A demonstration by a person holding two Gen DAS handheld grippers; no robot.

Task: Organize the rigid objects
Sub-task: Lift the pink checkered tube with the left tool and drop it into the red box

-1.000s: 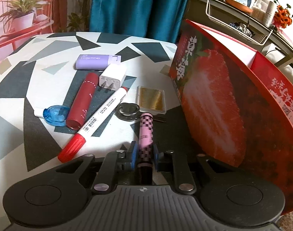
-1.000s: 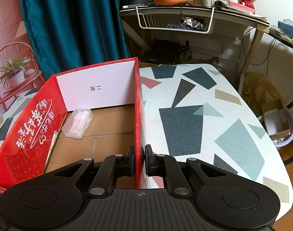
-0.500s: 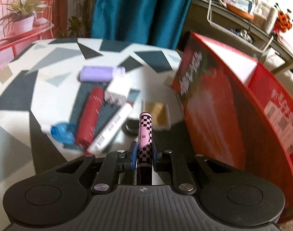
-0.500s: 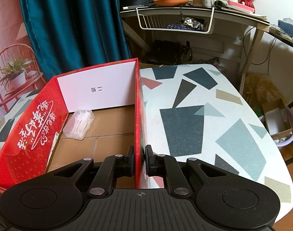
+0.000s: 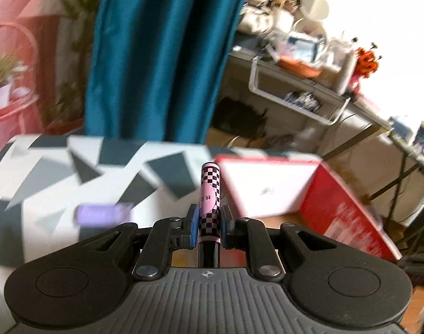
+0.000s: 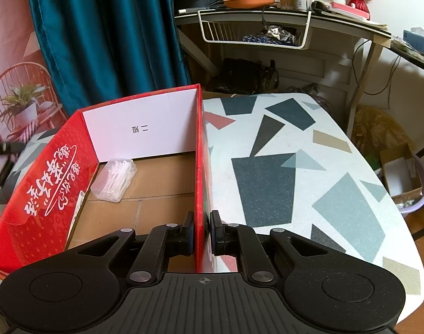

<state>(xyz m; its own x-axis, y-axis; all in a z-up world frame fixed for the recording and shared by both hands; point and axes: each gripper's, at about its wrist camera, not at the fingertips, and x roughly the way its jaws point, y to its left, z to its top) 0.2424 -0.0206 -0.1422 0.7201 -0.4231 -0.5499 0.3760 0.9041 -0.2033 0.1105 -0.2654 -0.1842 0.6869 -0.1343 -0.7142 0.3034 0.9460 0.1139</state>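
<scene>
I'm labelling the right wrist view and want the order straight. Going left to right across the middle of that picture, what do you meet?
Red box's left wall → clear packet of cotton swabs → box's right wall, pinched by the right gripper → patterned table.

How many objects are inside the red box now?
1. A clear plastic pack of white sticks lies on the cardboard floor of the red box, near its far left corner. The near end of the floor is hidden behind the right gripper.

left wrist: motion-blurred, patterned tabletop (image 5: 44, 172) smeared, upper right blown out
right wrist: sharp, daylit, edges fisheye-bent
</scene>
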